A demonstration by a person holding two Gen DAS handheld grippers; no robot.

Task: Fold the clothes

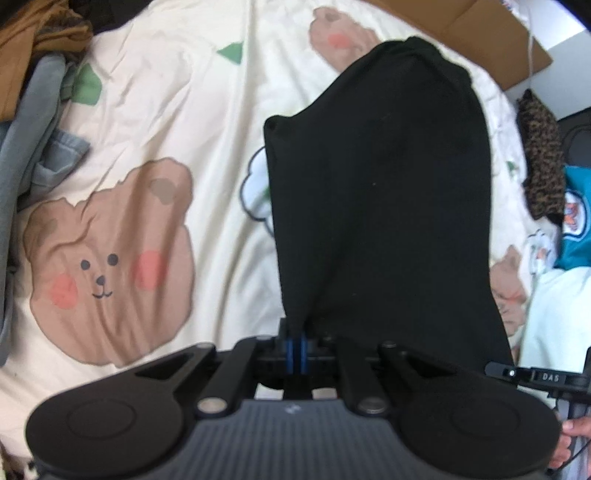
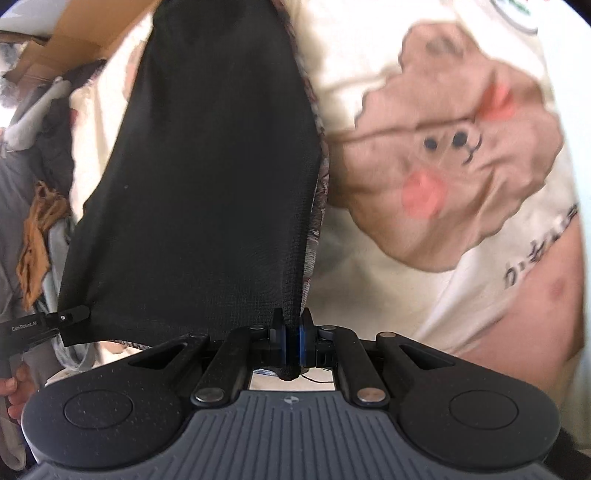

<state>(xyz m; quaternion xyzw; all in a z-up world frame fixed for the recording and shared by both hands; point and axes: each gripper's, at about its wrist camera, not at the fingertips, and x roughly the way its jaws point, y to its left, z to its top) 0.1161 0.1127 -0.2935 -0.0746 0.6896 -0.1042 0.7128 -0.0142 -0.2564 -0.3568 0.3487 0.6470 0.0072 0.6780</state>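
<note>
Two hand-held grippers hold a black garment [image 1: 376,192] over a bed [image 1: 166,110] spread with a bear-print sheet. The left gripper [image 1: 295,349] has its fingers clamped on one near corner of the cloth; the right gripper [image 2: 291,343] pinches the other, a patterned inner face showing along that edge. From both sets of fingers the garment runs straight ahead, its long axis pointing away from the person, its far end resting toward a cardboard sheet [image 1: 480,22]. Each arm is equally close to its own corner. Loose clothes [image 1: 33,122] are heaped at the bed's left side. Whether this is a spreading-out or a fold in hand, the frames do not settle.
</note>
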